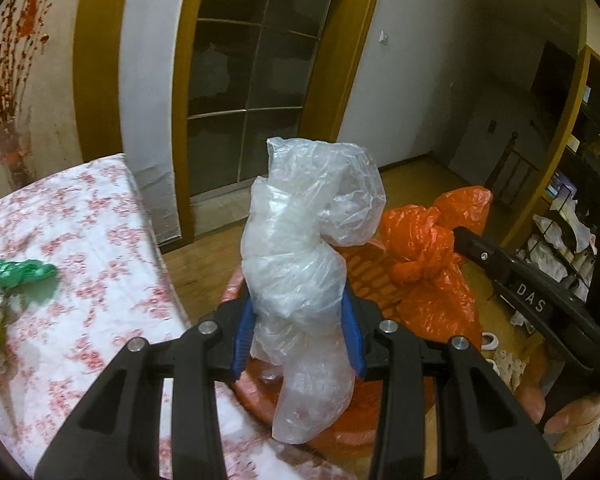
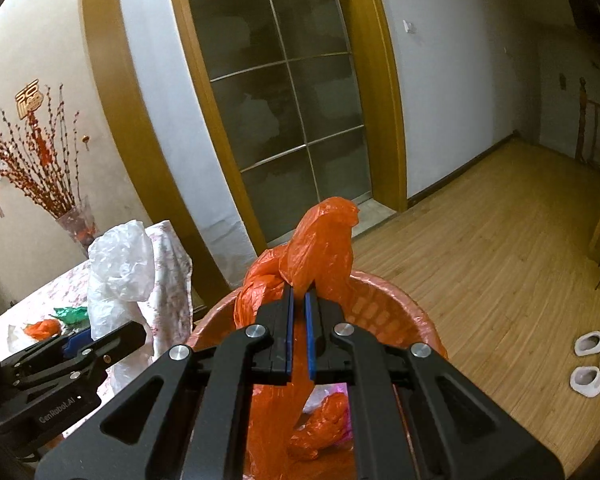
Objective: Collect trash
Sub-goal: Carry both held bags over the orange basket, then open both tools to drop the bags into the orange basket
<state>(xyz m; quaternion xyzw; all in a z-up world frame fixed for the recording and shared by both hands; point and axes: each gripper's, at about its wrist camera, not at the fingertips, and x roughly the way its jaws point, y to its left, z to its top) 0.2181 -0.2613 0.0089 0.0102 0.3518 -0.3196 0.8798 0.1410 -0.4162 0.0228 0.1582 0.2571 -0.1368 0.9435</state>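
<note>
The left gripper (image 1: 298, 334) clamps a clear plastic bag (image 1: 304, 248); the right gripper (image 2: 299, 334) pinches an orange bag (image 2: 320, 248) over an orange basket (image 2: 384, 304). Beside it, a floral-clothed table (image 1: 84, 248), wooden floor (image 2: 480, 240), glass-panelled door (image 2: 284, 92)

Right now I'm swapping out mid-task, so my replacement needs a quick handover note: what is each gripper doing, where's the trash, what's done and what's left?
Left gripper: shut on the clear plastic bag, held above the orange basket.
Right gripper: shut on the orange bag, over the same basket.
Done: some orange trash already lies inside the basket.
Left: drop both bags in, then fetch the green wrapper and the orange scrap on the floral tablecloth.
</note>
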